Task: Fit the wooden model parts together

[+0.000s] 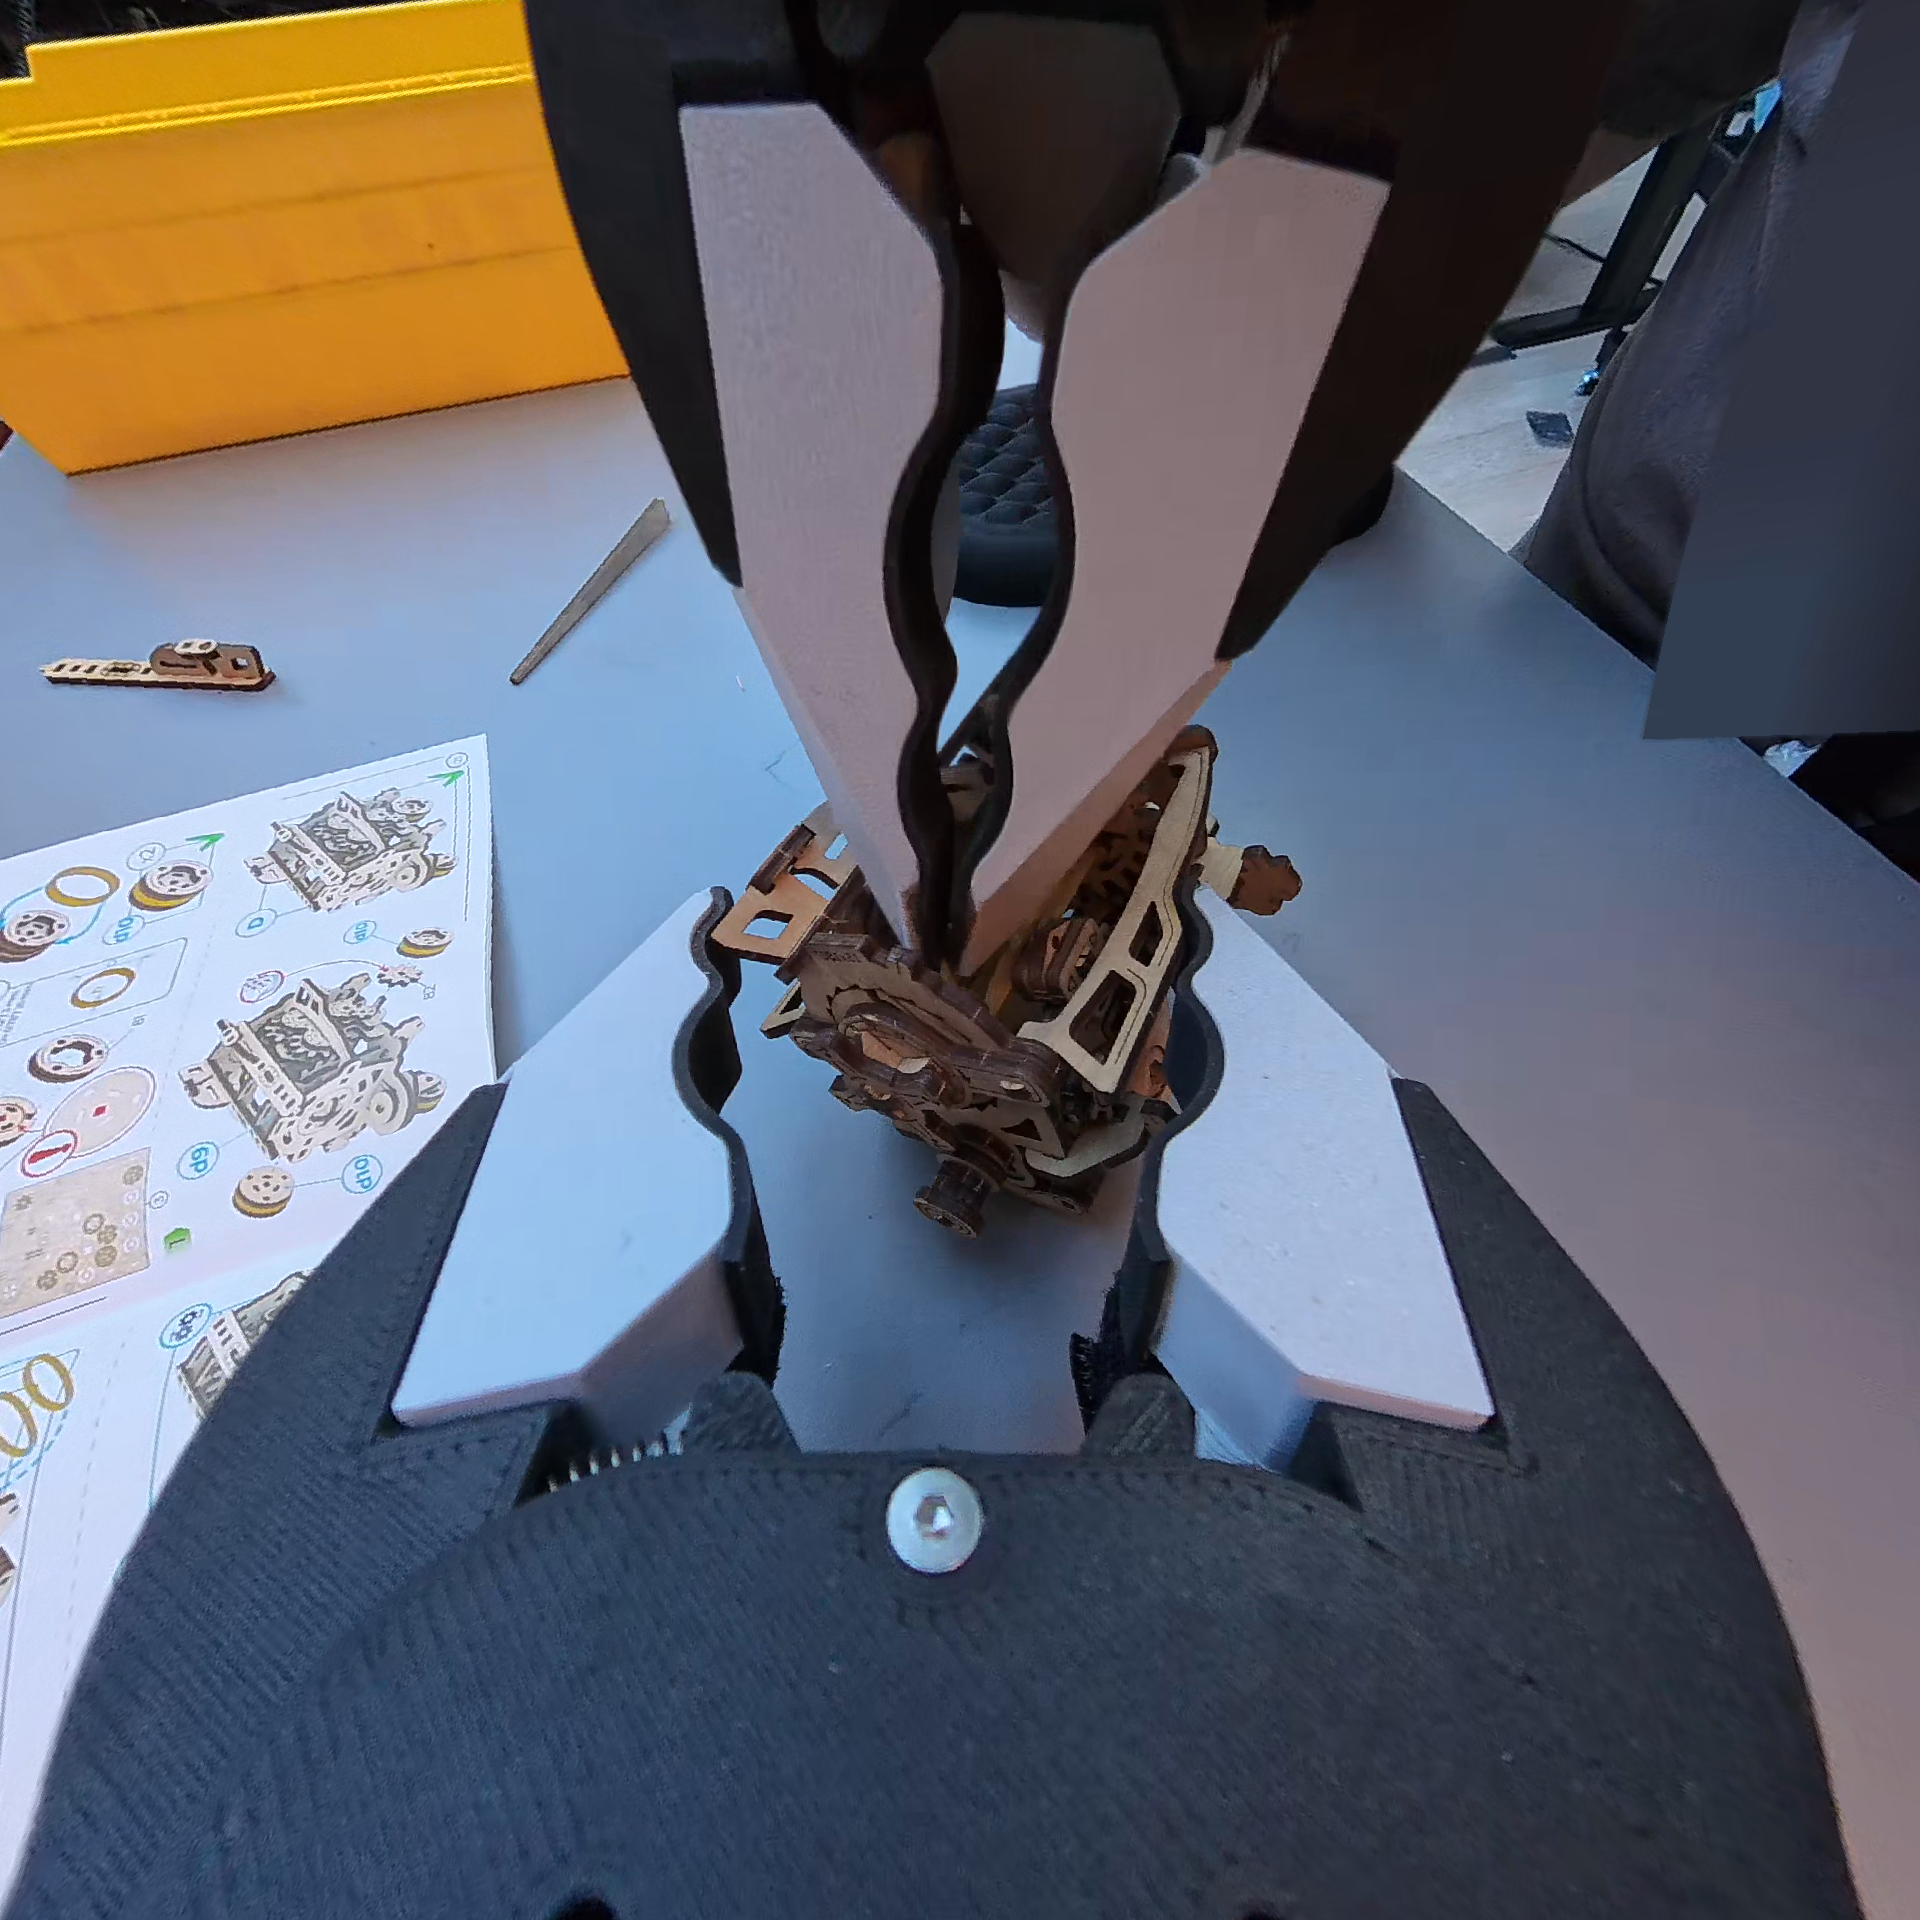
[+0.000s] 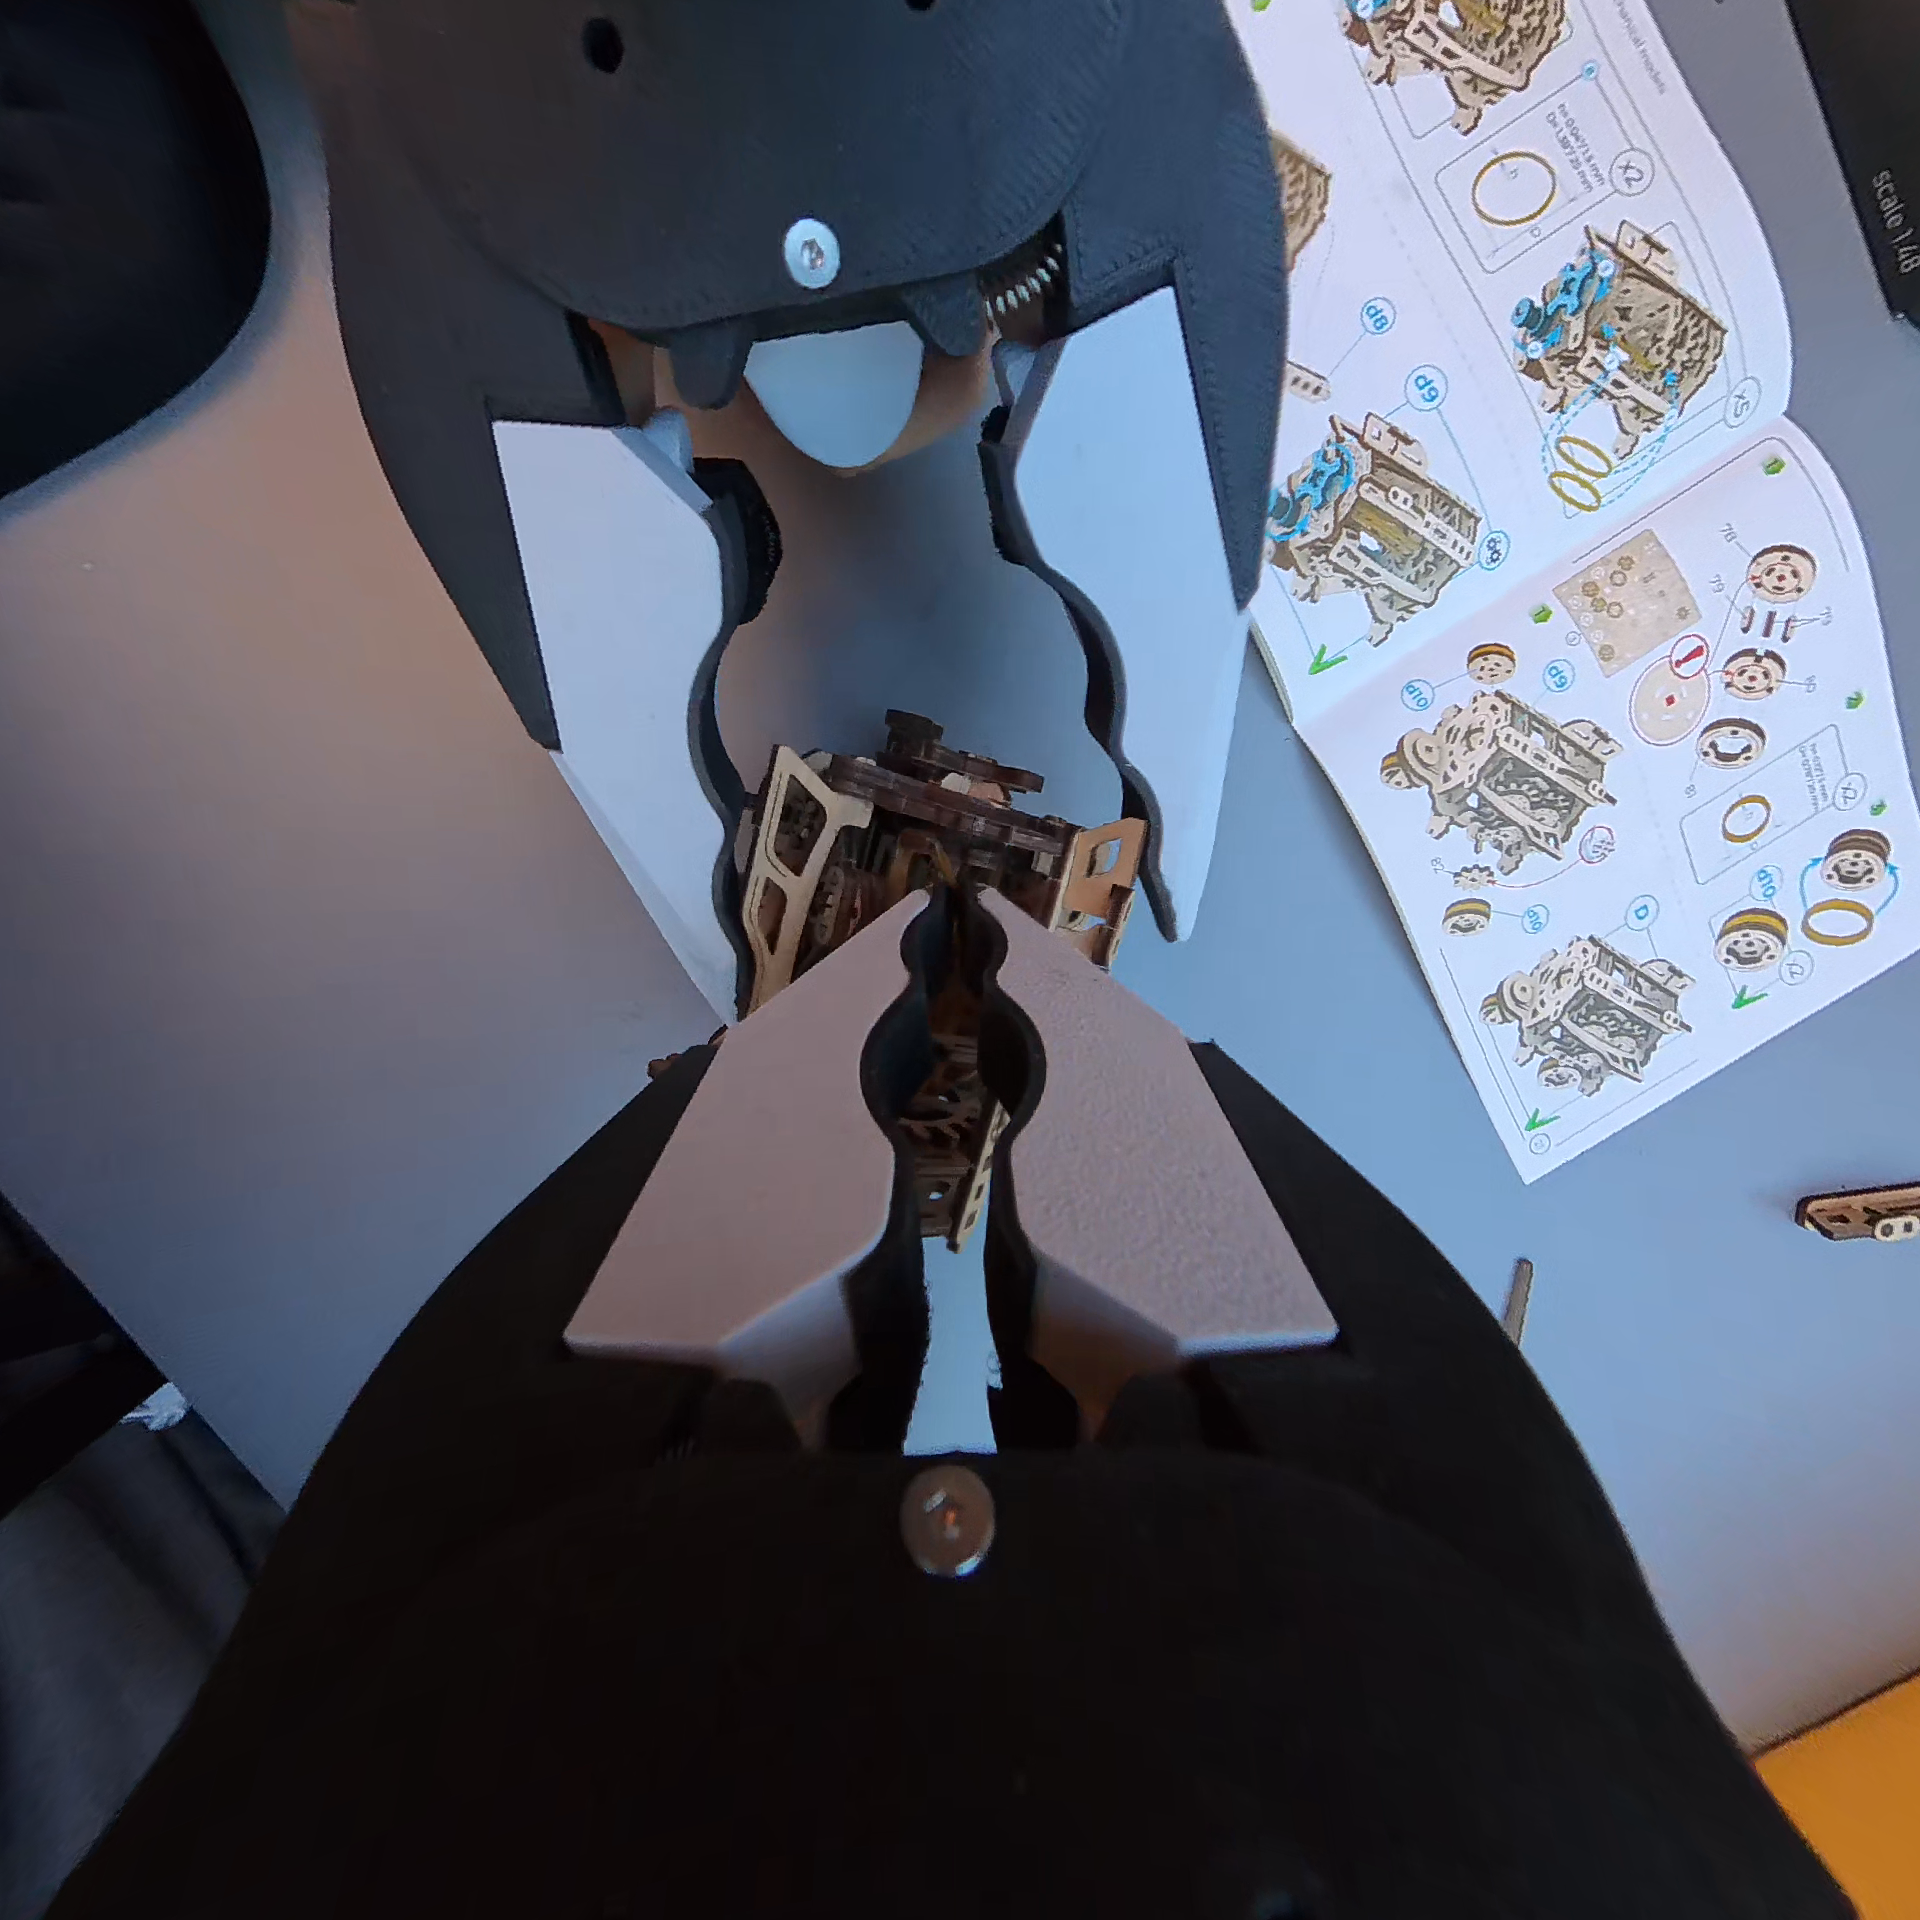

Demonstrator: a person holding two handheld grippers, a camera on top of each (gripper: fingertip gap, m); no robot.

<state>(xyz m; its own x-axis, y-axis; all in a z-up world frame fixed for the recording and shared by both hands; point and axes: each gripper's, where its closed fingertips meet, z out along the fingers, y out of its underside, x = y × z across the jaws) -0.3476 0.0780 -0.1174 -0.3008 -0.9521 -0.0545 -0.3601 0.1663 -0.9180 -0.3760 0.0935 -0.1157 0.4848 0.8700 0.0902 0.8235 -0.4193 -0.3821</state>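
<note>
The wooden model (image 1: 966, 1049), a brown and pale laser-cut assembly with gears, sits tilted on the grey table (image 1: 1455, 935). My left gripper (image 1: 956, 920) is shut on it, one finger against each side. Its fingers (image 2: 623, 623) reach down from the top of the right wrist view around the model (image 2: 914, 821). My right gripper (image 2: 951, 902) comes from above in the left wrist view (image 1: 940, 935). It is shut, tips against the model's top. A thin yellowish strand, perhaps a rubber band, shows pinched at its tips.
An open instruction booklet (image 1: 208, 1018) lies left of the model, with a small loose wooden part (image 1: 166, 665) and a thin wooden wedge (image 1: 592, 592) beyond it. A yellow box (image 1: 260, 239) stands at the far left. A person's leg (image 1: 1714, 364) is at the table's right edge. Only a small space, under 4 cm, lies between the two pairs of fingers.
</note>
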